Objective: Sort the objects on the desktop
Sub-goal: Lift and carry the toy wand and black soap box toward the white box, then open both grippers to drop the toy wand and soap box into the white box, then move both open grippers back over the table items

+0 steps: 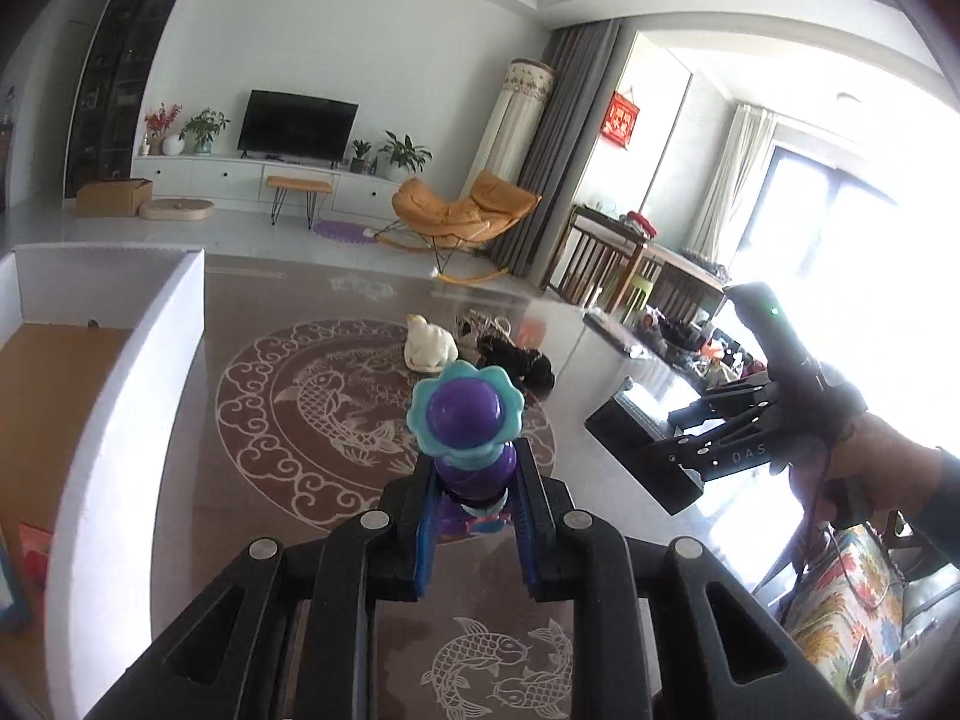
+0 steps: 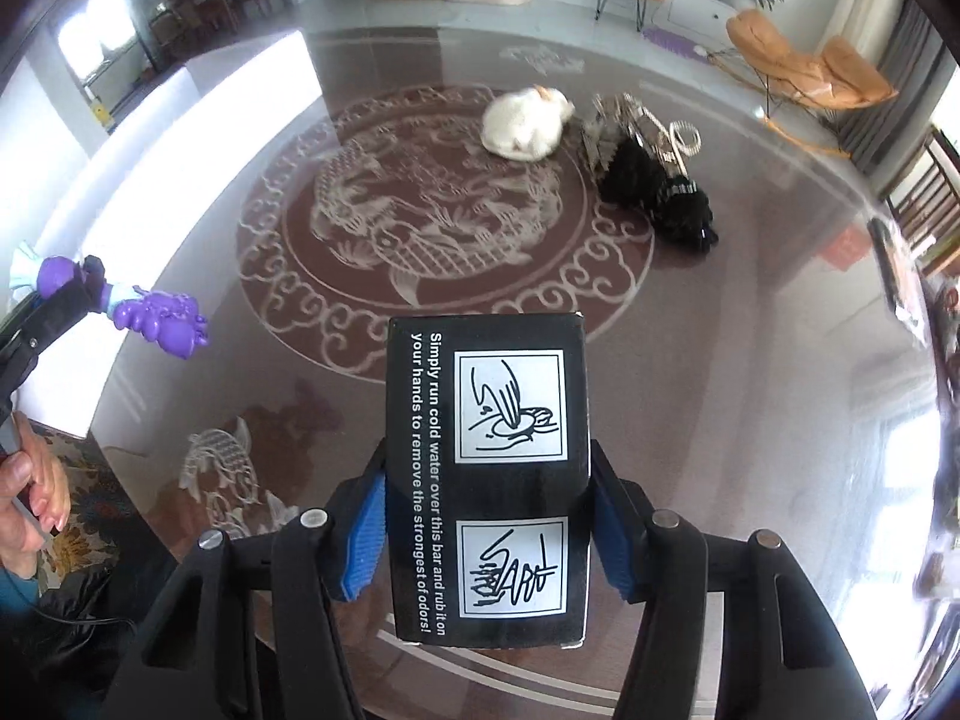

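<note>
1. Purple and teal moulded plastic toy figure: held in the left tool, both blue pads closed on its narrow waist, above the brown glass-topped desk with a white carp motif.
2. Handling estimate: the toy figure appears light, rigid and smooth. The waist is the correct grip point; the flared teal collar above it should resist slipping.
3. Black rectangular cardboard box with white printed instructions: clamped across its long sides in the right tool, clear of the desk.
4. Handling estimate: the box is stiff but crushable. Apply moderate pressure only.
5. White open-topped cardboard bin stands just left of the toy figure; it is the probable destination.
6. Not yet sorted: white plush animal and black and silver tangled accessories, side by side at the far desk area.
</note>
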The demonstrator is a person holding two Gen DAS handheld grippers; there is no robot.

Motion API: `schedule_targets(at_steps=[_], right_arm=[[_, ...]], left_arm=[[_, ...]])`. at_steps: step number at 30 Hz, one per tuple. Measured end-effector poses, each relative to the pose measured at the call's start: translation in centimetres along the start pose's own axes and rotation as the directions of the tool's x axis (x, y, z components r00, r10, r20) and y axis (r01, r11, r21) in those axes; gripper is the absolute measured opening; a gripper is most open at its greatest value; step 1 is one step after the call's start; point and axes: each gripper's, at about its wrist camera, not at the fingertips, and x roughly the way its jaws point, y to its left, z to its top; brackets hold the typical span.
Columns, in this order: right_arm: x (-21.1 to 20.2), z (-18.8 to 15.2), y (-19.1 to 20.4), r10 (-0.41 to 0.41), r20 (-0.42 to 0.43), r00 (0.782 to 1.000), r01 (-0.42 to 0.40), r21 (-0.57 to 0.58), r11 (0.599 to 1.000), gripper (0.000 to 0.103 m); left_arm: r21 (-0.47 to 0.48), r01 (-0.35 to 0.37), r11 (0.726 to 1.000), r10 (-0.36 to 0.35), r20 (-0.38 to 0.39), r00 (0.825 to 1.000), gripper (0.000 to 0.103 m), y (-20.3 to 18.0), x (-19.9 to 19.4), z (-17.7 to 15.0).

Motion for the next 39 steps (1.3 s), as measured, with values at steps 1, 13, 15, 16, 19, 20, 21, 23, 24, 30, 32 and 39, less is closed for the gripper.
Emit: schedule_targets(at_steps=[1,13,15,16,19,20,21,23,24,30,32,39], right_arm=[[-1.2,0.7,1.0,0.005,0.024,1.0,-0.005,-0.021,1.0,0.059],[-7.4,12.2,20.5,0.319,0.193,0.928,-0.257,-0.288,0.922,0.059],[-6.4,13.6,25.2,0.38,0.171,0.909,-0.311,-0.332,0.891,0.059],[-5.7,14.2,27.5,0.411,0.158,0.898,-0.339,-0.348,0.874,0.059],[-3.3,14.9,33.4,0.466,0.105,0.879,-0.396,-0.386,0.834,0.059],[-2.2,14.9,35.1,0.474,0.082,0.877,-0.408,-0.395,0.823,0.059],[-1.0,14.9,36.5,0.487,0.054,0.872,-0.43,-0.393,0.813,0.06],[1.6,14.4,38.4,0.503,0.0,0.864,-0.468,-0.367,0.804,0.062],[2.7,14.1,39.2,0.501,-0.02,0.865,-0.473,-0.36,0.804,0.07],[2.2,12.5,37.6,0.522,0.042,0.852,-0.479,-0.341,0.809,0.097],[0.7,12.1,35.1,0.501,0.124,0.857,-0.439,-0.333,0.834,0.101],[1.8,6.2,20.4,0.103,0.379,0.92,-0.036,-0.18,0.983,0.103]], left_arm=[[-0.003,-0.005,1.0,0.006,0.022,1.0,0.021,0.2,-1.3,0.6],[-0.112,-0.276,0.955,0.289,0.127,0.949,0.021,11.2,-17.4,4.5],[-0.144,-0.348,0.926,0.361,0.067,0.93,0.021,14.6,-18.0,3.9],[-0.169,-0.374,0.912,0.384,0.028,0.923,0.021,16.4,-18.1,3.4],[-0.225,-0.452,0.863,0.442,-0.098,0.892,0.021,21.4,-17.5,1.6],[-0.242,-0.488,0.839,0.462,-0.156,0.873,0.022,23.0,-16.9,0.9],[-0.253,-0.523,0.814,0.481,-0.211,0.851,0.027,24.3,-16.4,0.3],[-0.255,-0.592,0.764,0.525,-0.288,0.801,0.056,26.2,-15.5,-0.9],[-0.256,-0.617,0.744,0.544,-0.304,0.782,0.081,26.7,-15.4,-1.3],[-0.282,-0.621,0.731,0.579,-0.225,0.784,0.092,25.7,-15.5,-1.6],[-0.286,-0.611,0.739,0.58,-0.192,0.792,0.092,24.0,-14.8,-1.0],[-0.186,-0.472,0.862,0.467,-0.071,0.881,0.094,14.1,-11.8,2.2]])
